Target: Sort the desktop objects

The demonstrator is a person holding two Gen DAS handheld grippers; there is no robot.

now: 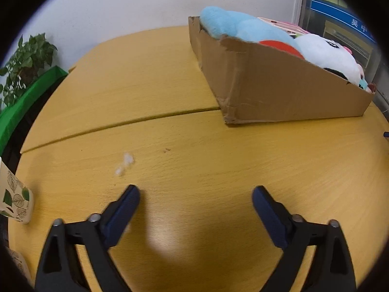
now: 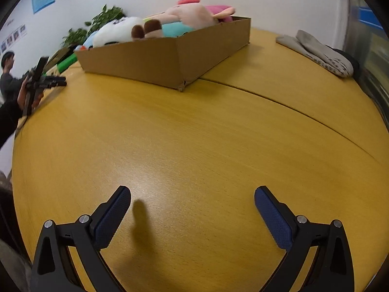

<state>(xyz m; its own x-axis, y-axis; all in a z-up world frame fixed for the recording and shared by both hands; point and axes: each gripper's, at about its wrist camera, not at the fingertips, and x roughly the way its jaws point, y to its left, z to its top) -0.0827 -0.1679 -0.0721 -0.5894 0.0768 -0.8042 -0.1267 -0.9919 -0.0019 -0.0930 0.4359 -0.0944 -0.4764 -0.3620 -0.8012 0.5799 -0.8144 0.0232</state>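
Two grippers are under my control, and both stand with their fingers spread wide and nothing between them. My left gripper (image 1: 195, 193) hovers low over the wooden table (image 1: 218, 160), its blue pads (image 1: 122, 215) pointing toward the cardboard box (image 1: 279, 90), which I take as my landmark. From the left wrist view the box sits ahead and to the right of the fingers, well apart from them, lying across the seam that divides the tabletop. Inside it I see a light blue plush (image 1: 238, 24) at the far end and a white plush (image 1: 328, 53) nearer the close end, both rising above the torn rim. A small tuft of white fluff (image 1: 125, 164) lies on the table on the near left side of the box, just ahead of my left finger. A leaf-printed cup (image 1: 15, 200) rests at the table's left edge, far from the box, and a potted plant (image 1: 26, 60) stands beyond the table, to the left of the box.

My right gripper (image 2: 192, 194) also hangs over bare table, with the box ahead and slightly left. From the right wrist view a pink plush (image 2: 192, 12) tops the pile in the box. A pair of grey socks (image 2: 321, 51) lies to the right of the box, well apart from it, near the table's edge.
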